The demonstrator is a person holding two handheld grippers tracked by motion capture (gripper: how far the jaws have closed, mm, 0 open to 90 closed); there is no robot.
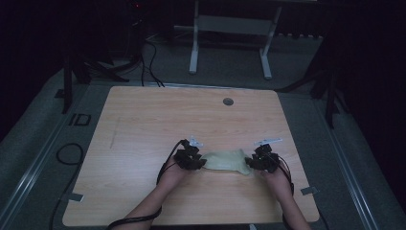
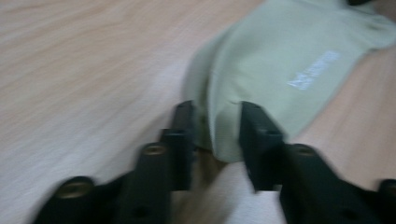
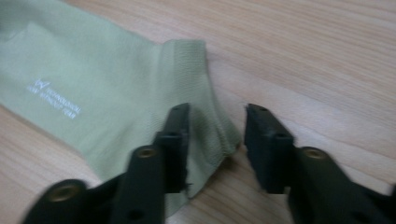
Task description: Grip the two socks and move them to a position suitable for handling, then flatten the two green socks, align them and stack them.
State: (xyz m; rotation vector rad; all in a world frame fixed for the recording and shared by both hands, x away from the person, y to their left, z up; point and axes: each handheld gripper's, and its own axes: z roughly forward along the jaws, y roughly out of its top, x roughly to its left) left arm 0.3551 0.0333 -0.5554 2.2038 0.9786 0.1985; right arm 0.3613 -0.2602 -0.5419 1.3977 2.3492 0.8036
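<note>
Pale green sock (image 1: 226, 160) flat on table (image 1: 143, 124), near its front edge, white lettering up. Left gripper (image 2: 215, 125) at sock's left end, right gripper (image 3: 217, 123) at its right end: both spread, fabric corner between, not pinched.

A light wooden table with rounded corners (image 1: 143, 124) carries a pale green sock of ribbed knit fabric (image 1: 226, 160), lying flat near the front edge, right of centre. Small white lettering (image 2: 313, 70) marks the sock. A round grey grommet (image 1: 228, 101) sits in the tabletop near the far edge
</note>
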